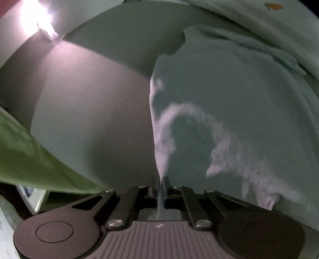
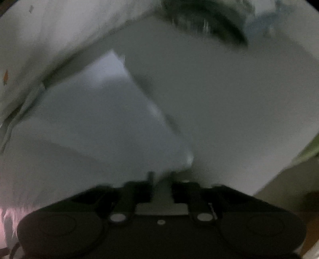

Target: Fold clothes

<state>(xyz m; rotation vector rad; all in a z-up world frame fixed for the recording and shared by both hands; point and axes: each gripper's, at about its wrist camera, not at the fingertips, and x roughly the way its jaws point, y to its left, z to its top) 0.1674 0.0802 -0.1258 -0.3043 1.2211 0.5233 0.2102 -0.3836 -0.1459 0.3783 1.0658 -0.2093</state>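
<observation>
A pale grey-green garment (image 1: 249, 103) filled most of what I could see from my left side, hanging as a broad sheet that ran from my fingers up and away to the right, with lighter, fuzzy streaks curling across it. From my right side the same cloth (image 2: 103, 119) showed as a dim bluish panel with a straight folded edge slanting down toward my fingers, though that view was badly blurred. Behind the cloth lay a large pale surface (image 1: 95, 111), plain and smooth, which took up the left half of the left view and the right half of the right view. A whitish sheet with a small orange mark (image 1: 276, 7) curved across the top right, above the garment. A green cloth (image 1: 30, 159) sat low at the far left, near the edge of the pale surface. My left tongs (image 1: 160, 184) were pinched tight on a thin edge of the garment, which ran straight up from between the two fingers. My right tongs (image 2: 161, 177) also had pale fabric lying between the fingers, which stood a little apart; the blur was too heavy for me to tell whether they truly clamped it.
</observation>
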